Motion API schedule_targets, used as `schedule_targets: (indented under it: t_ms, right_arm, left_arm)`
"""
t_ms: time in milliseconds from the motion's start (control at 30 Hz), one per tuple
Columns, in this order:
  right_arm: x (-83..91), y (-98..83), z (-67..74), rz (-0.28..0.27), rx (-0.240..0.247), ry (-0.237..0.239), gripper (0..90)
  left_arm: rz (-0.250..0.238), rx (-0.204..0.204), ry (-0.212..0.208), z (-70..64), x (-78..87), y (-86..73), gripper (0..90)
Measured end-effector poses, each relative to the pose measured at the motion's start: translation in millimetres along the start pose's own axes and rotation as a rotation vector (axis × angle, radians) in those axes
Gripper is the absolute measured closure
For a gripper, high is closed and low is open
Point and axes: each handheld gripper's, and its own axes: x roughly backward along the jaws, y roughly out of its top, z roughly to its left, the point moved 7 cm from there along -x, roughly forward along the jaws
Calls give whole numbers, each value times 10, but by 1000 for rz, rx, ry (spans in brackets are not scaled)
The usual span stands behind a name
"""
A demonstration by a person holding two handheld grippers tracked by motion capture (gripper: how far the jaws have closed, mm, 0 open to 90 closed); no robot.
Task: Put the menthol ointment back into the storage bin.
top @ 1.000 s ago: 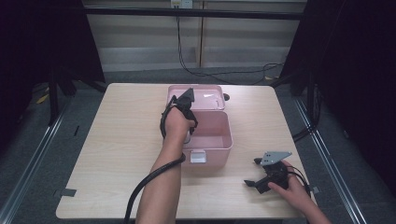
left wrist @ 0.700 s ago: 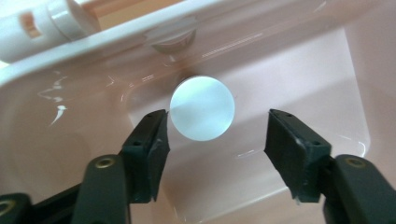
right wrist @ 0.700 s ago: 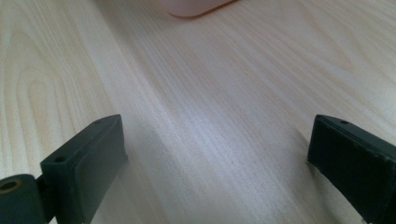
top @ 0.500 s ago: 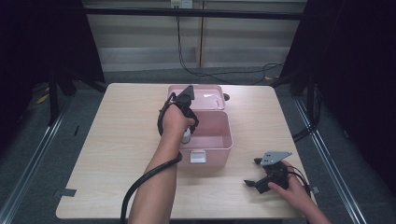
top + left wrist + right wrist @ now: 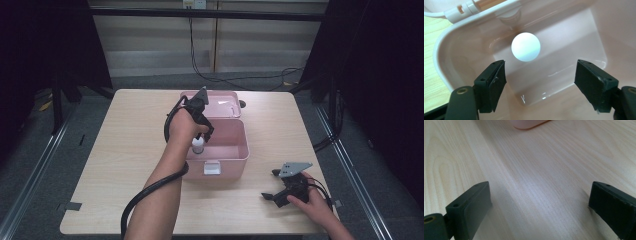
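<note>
A: Starting on the left, the left tool (image 5: 199,112) hangs over the pink box (image 5: 235,152) in the middle of the tabletop (image 5: 130,140), pointing down into it.

B: And from the left gripper view its jaws are spread wide with nothing between them. Beyond them stands a white round-topped thing (image 5: 525,46), seen end on, near the box's rounded corner. From the high view it looks like a small white bottle (image 5: 198,146) standing inside the box just under the hand.

A: The lid (image 5: 220,104) lies tipped open behind the box, and a white latch (image 5: 211,167) sits on the front wall.

B: What could go wrong? The bottle sits off toward the left jaw rather than centred. Close now and one pad would meet it first and tip it over, I'd say.

A: It's also close to the wall, so a jaw could catch the rim on the way down and drag the whole box.

B: Over to the right: the right tool (image 5: 282,192) rests low near the front right of the tabletop, a hand (image 5: 312,202) on it.

A: Its own view shows both jaws wide apart over bare wood, gripping nothing, a pink corner of the box (image 5: 529,123) far off.
</note>
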Motion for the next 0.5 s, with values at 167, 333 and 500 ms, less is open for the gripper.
schedule_targets:
  t_ms: [167, 333, 500]
  right_arm:
    - [0, 0, 0, 0, 0, 0, 37]
    - [0, 0, 0, 0, 0, 0, 37]
    - [0, 0, -1, 0, 0, 0, 37]
  left_arm:
    - [-6, -18, -10, -45, 101, -32, 242]
    - [-5, -37, -19, -61, 203, -73, 241]
    - [-16, -45, -20, -50, 302, -110, 240]
